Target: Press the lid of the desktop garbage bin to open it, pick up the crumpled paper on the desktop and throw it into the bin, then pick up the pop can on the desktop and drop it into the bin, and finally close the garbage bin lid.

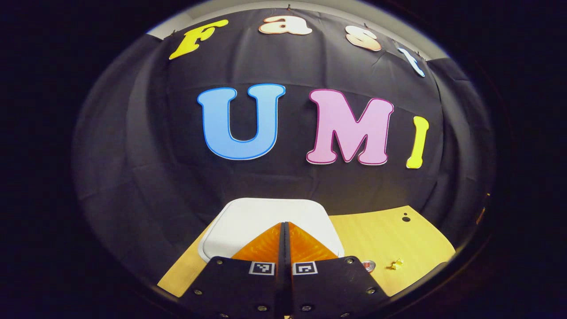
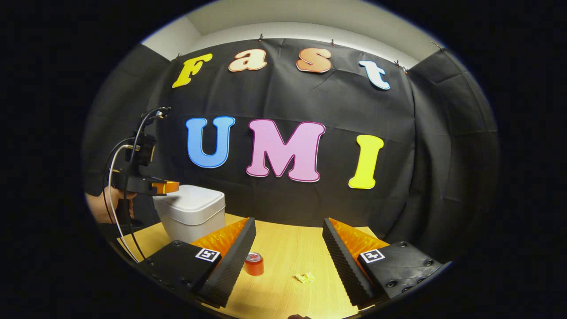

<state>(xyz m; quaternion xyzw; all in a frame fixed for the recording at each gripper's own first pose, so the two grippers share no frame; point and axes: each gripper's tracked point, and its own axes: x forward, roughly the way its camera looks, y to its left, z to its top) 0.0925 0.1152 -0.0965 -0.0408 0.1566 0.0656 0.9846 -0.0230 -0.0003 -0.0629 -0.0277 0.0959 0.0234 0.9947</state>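
Far left in the right gripper view: a hand (image 2: 102, 204) holding the left gripper (image 2: 167, 187), fingers closed together with nothing between them, poised just over the near-left edge of the white bin (image 2: 190, 212). Lid (image 2: 193, 198) down, bin shut.

In the left gripper view: left gripper (image 1: 285, 228) closed, tips over the near part of the lid (image 1: 266, 217), contact or a small gap impossible to tell. Past its right finger on the wooden desk (image 1: 376, 239): the top of the pop can (image 1: 368, 265), then the crumpled paper (image 1: 396, 264) farther right.

In the right gripper view: right gripper (image 2: 288, 228) wide open and empty, hovering above the desk (image 2: 283, 248). Pop can (image 2: 254, 263) standing upright just beside its left finger, inside the gap. Crumpled paper (image 2: 305, 277) lying near the middle of the gap, a little toward the right finger. Bin well off to the left of both fingers.

Likely step: pressing the lid open. Best done with closed tips straight down on the lid's front edge, a short firm push, then a clean lift away, leaving room for the lid to spring up. Bin looks light, so a sideways shove could slide it. Right gripper well placed for the paper next.
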